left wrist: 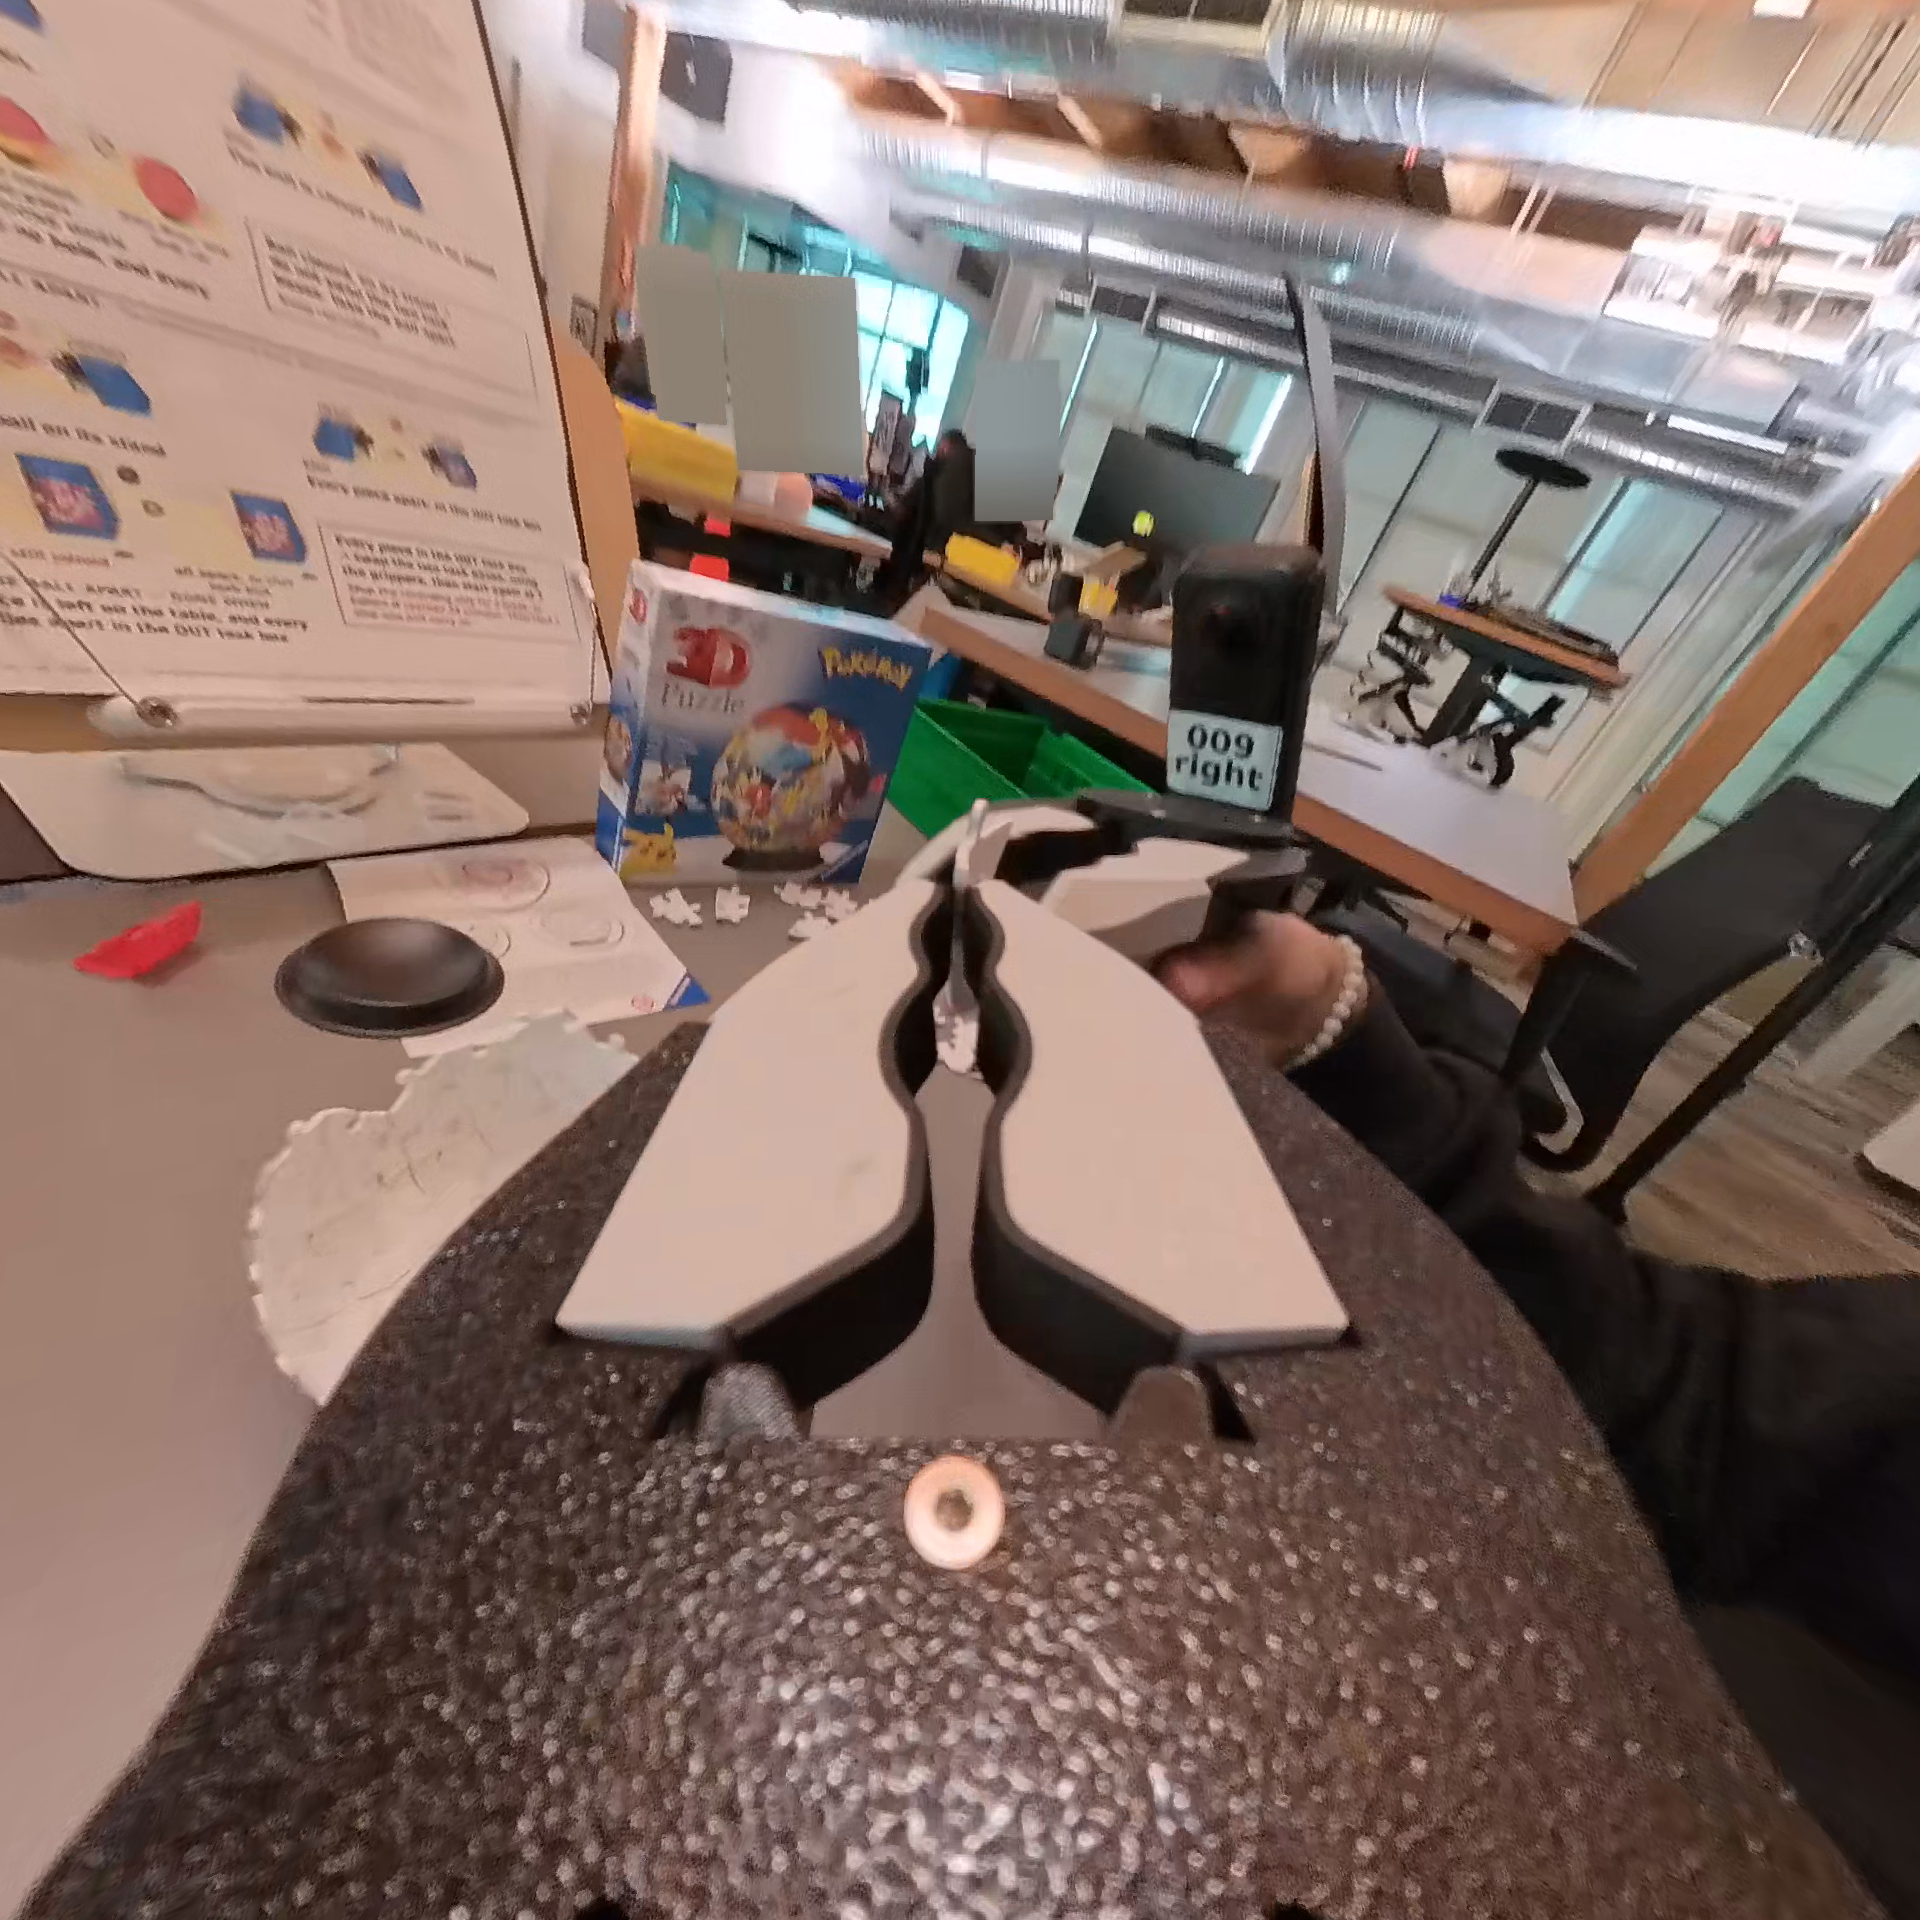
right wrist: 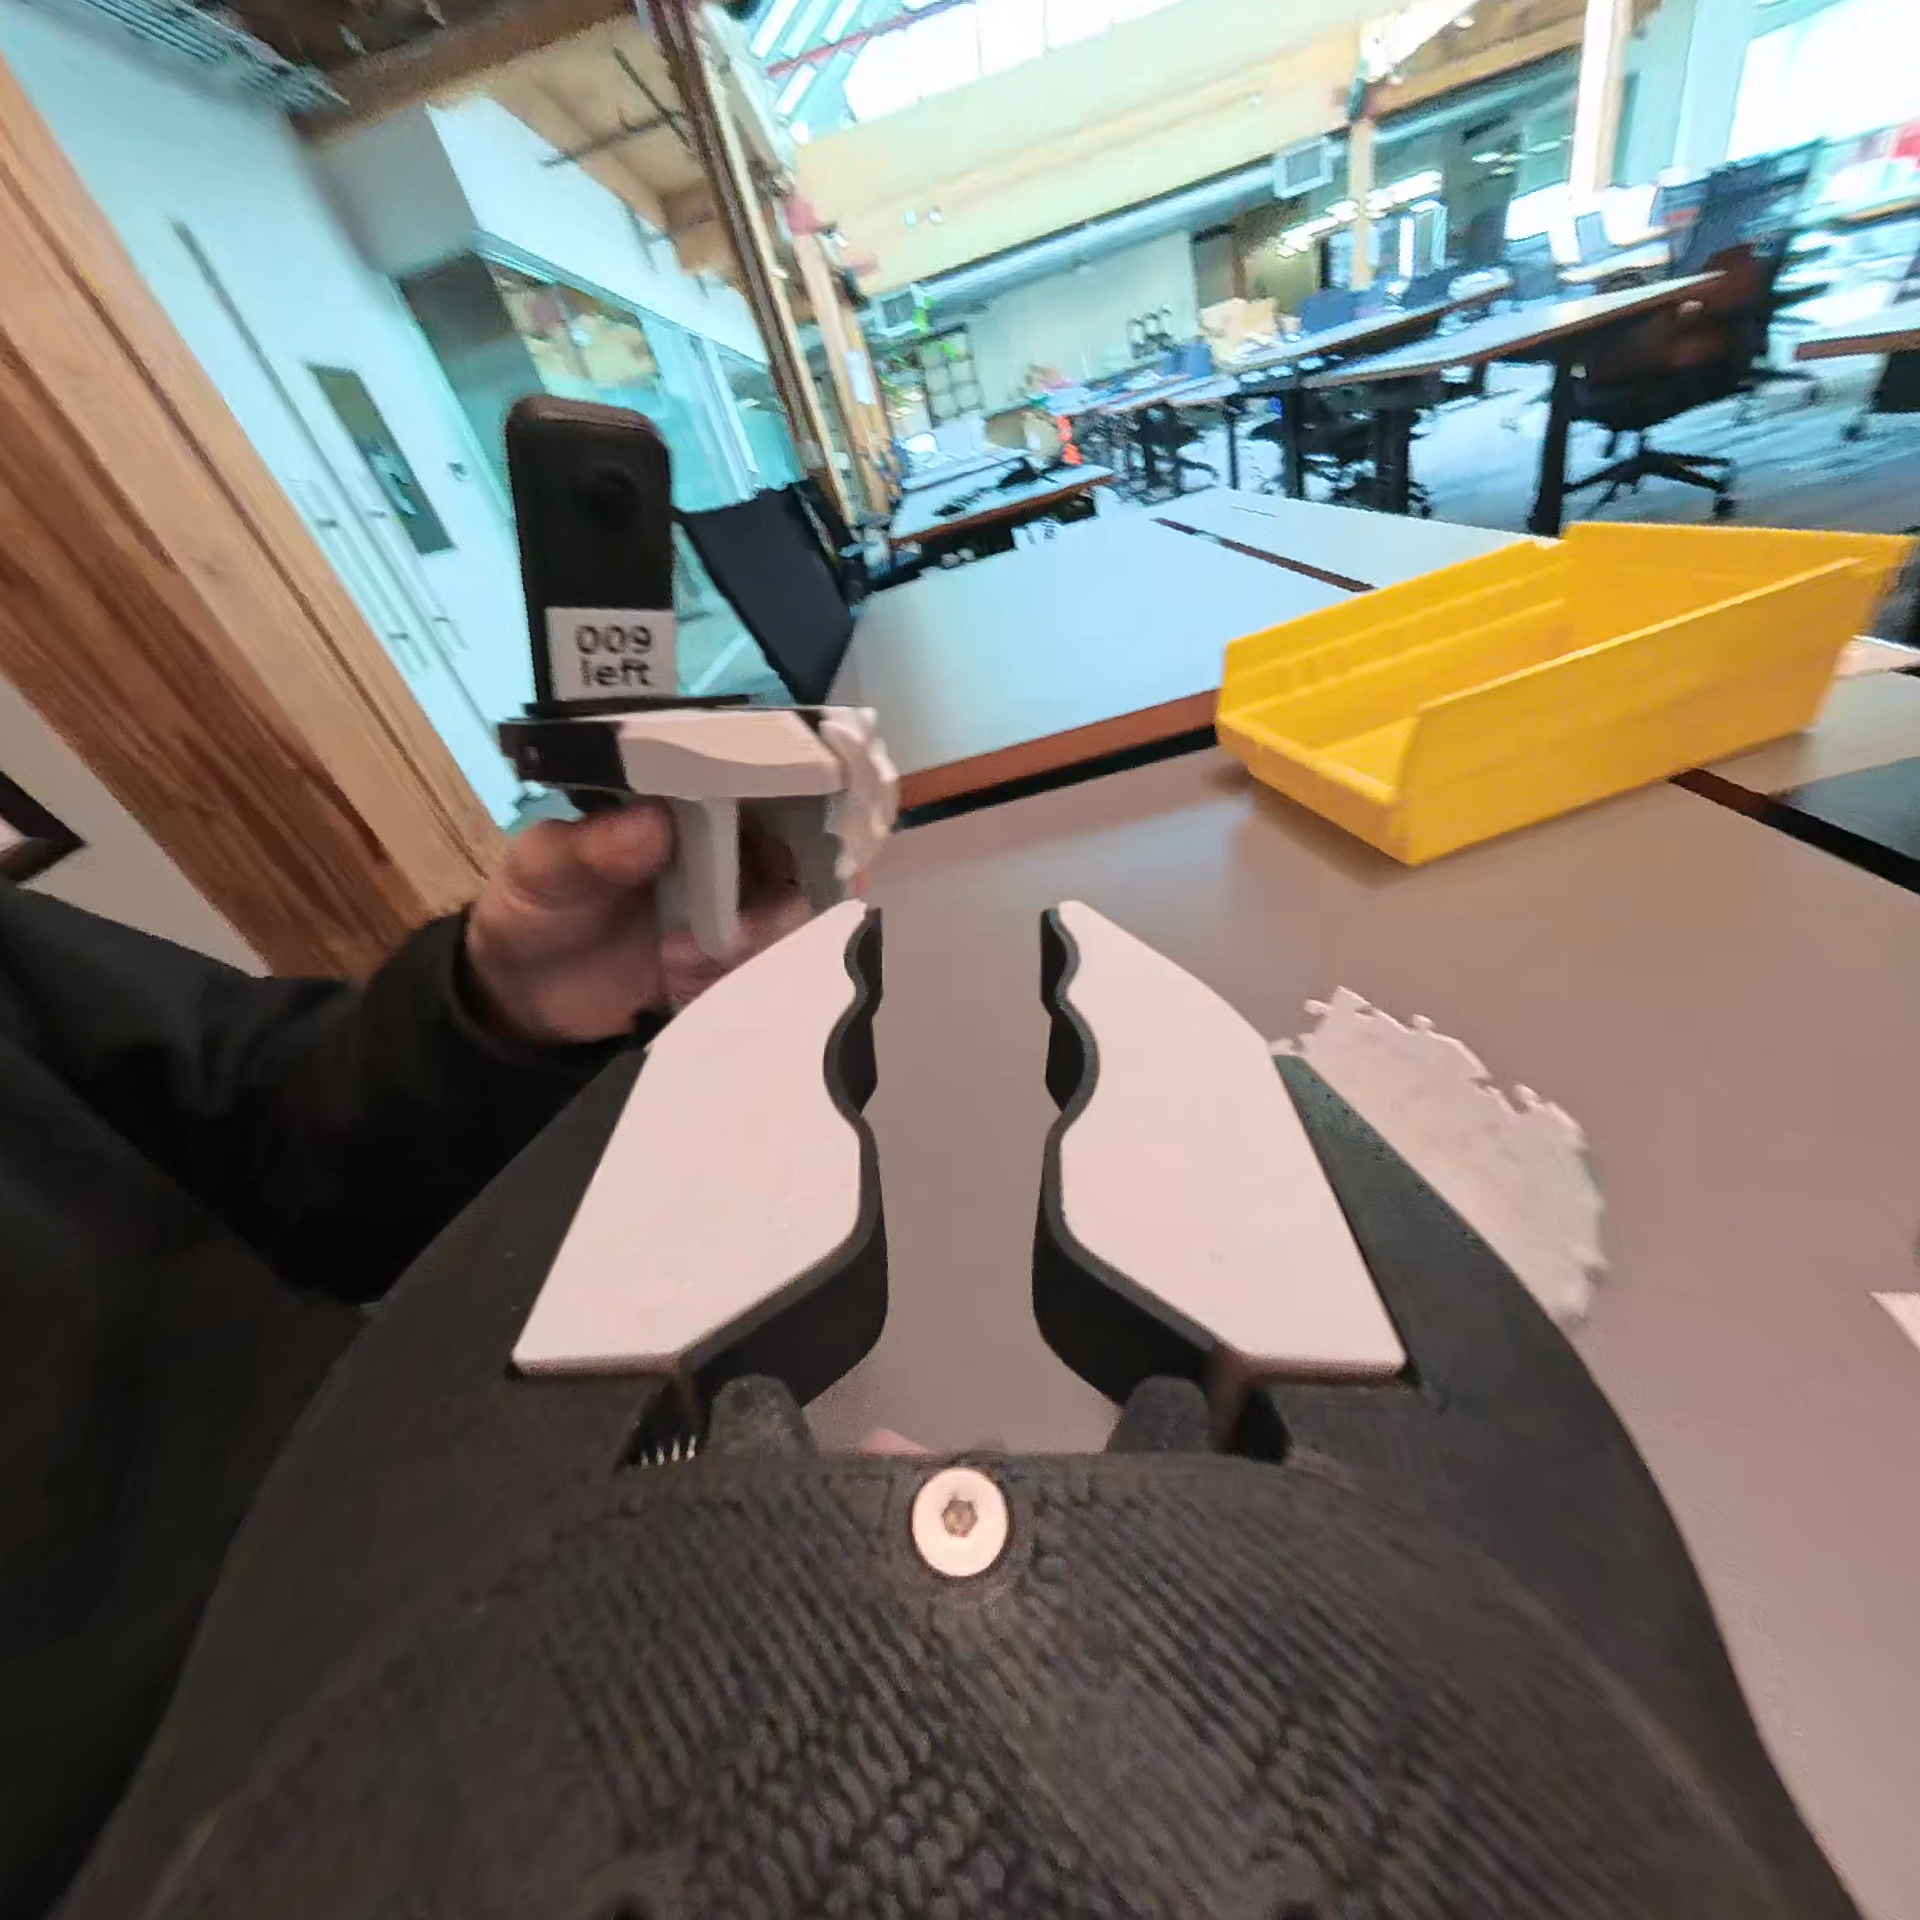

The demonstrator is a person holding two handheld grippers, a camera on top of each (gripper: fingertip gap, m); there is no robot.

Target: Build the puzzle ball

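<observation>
My left gripper (left wrist: pixel 961 904) is shut on a small white cluster of puzzle pieces (left wrist: pixel 956 1029), seen edge-on between its fingers and held above the table. In the right wrist view the left gripper (right wrist: pixel 831 810) holds that cluster (right wrist: pixel 868 790) just ahead and to the left of my right gripper (right wrist: pixel 961 935), which is open and empty. The right gripper (left wrist: pixel 1039 862) also shows just beyond my left fingertips. A partly built white ball shell (left wrist: pixel 416 1174) lies on the table at the left; it also shows in the right wrist view (right wrist: pixel 1455 1132).
A black round stand (left wrist: pixel 390 971), a red piece (left wrist: pixel 140 940), loose white pieces (left wrist: pixel 727 904) and the puzzle box (left wrist: pixel 758 738) are on the grey table (left wrist: pixel 125 1299). An instruction sheet (left wrist: pixel 260 364) stands at the back left. A yellow bin (right wrist: pixel 1558 675) sits far right. The gap from one gripper's tips to the other's is roughly 4 centimeters.
</observation>
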